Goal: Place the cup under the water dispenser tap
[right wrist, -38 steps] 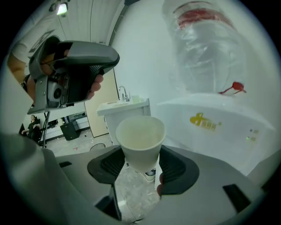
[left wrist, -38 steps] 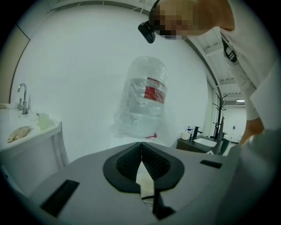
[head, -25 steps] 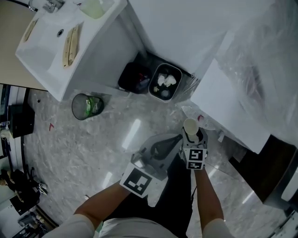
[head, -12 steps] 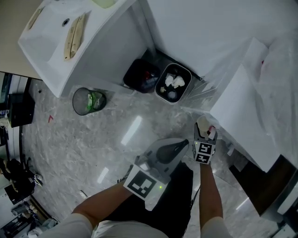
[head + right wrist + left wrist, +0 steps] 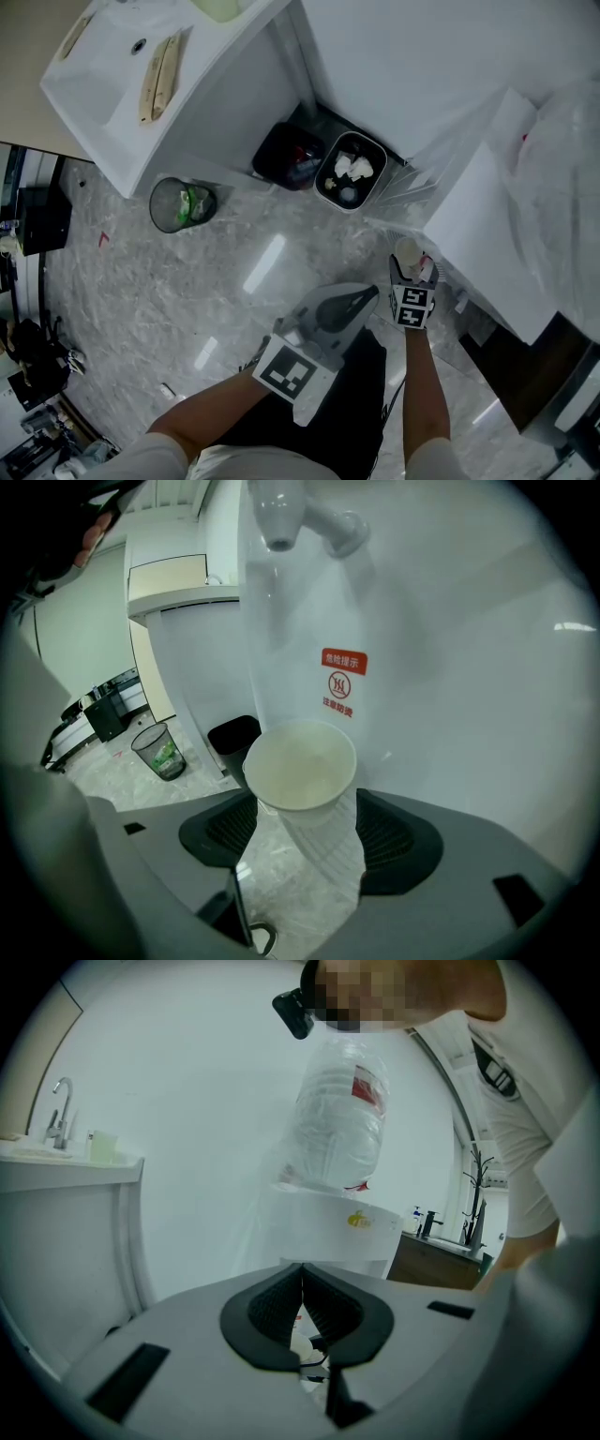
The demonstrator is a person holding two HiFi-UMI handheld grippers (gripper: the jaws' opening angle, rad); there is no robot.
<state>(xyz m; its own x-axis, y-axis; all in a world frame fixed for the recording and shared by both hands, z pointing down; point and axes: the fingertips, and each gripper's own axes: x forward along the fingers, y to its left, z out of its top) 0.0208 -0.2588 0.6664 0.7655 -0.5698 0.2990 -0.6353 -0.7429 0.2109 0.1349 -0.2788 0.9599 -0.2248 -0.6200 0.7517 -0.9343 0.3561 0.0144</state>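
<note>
A white paper cup (image 5: 300,766) stands upright below the dispenser's tap (image 5: 279,517), its base on the ribbed drip tray (image 5: 330,883). My right gripper (image 5: 305,819) is around the cup; its jaws are opening, and the pads stand a little off the cup's sides. In the head view the cup (image 5: 408,251) sits just ahead of the right gripper (image 5: 411,274), against the white water dispenser (image 5: 478,225). My left gripper (image 5: 364,298) hangs beside it, shut and empty, its pads (image 5: 281,1302) pressed together. It faces the dispenser (image 5: 328,1232) and its bottle (image 5: 342,1115).
A mesh waste bin (image 5: 180,206) stands on the marble floor to the left. Two bins, one black (image 5: 286,155) and one white-rimmed (image 5: 349,173), sit by the wall between the sink counter (image 5: 141,84) and the dispenser. A red warning label (image 5: 343,684) marks the dispenser's front.
The right gripper carried the cup rightward and down to the dispenser's front. Over the last half second both grippers have barely shifted.
</note>
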